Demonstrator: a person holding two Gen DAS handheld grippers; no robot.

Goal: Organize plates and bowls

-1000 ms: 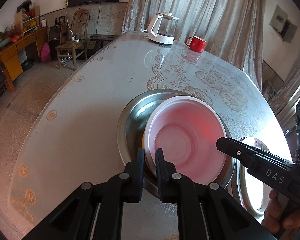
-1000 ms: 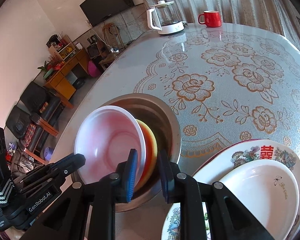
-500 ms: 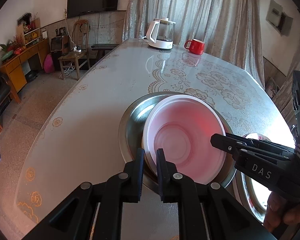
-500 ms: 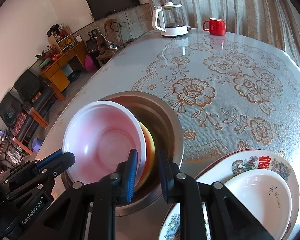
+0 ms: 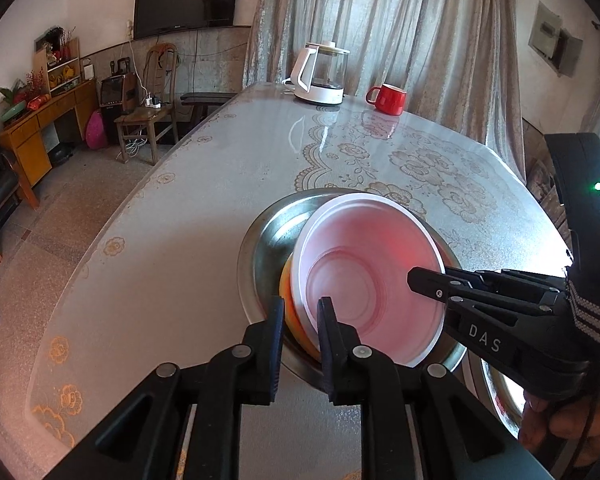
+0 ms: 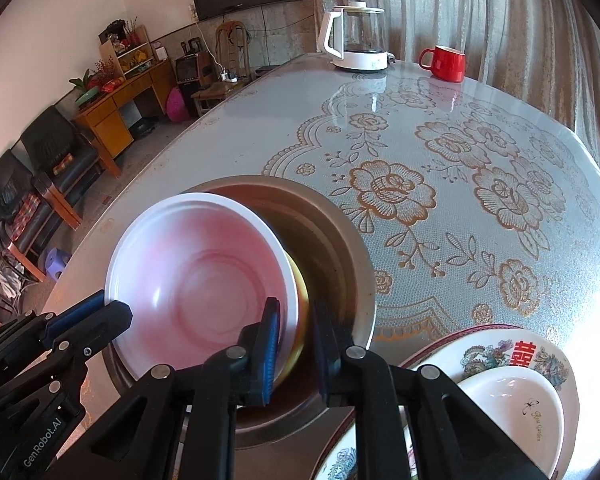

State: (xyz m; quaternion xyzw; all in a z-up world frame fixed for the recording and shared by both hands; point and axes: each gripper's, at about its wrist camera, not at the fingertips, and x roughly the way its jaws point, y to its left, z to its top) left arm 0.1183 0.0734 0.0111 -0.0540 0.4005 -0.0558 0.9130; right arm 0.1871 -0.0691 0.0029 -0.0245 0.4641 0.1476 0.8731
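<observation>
Bowl (image 6: pixel 192 276): tilted on edge in steel basin (image 6: pixel 340 248), near counter edge.
Left tongs (image 5: pixel 298 320): just widening, straddling bowl's near rim.
Right tongs (image 6: pixel 294 328): just narrowed, pinching opposite rim.

**Both my grippers at the rim, one from each side**

My left gripper (image 5: pixel 299 316) points steeply down with its two black fingers a narrow gap apart; its jaws have just been opening, with a dish rim between them; in the right view it reaches in from the lower left. My right gripper (image 6: pixel 296 326) also tilts steeply down; its blue-padded jaws have just closed to a narrow gap astride the same rim; the hand (image 5: pixel 556 428) holding it shows bare fingers below its handle.
</observation>
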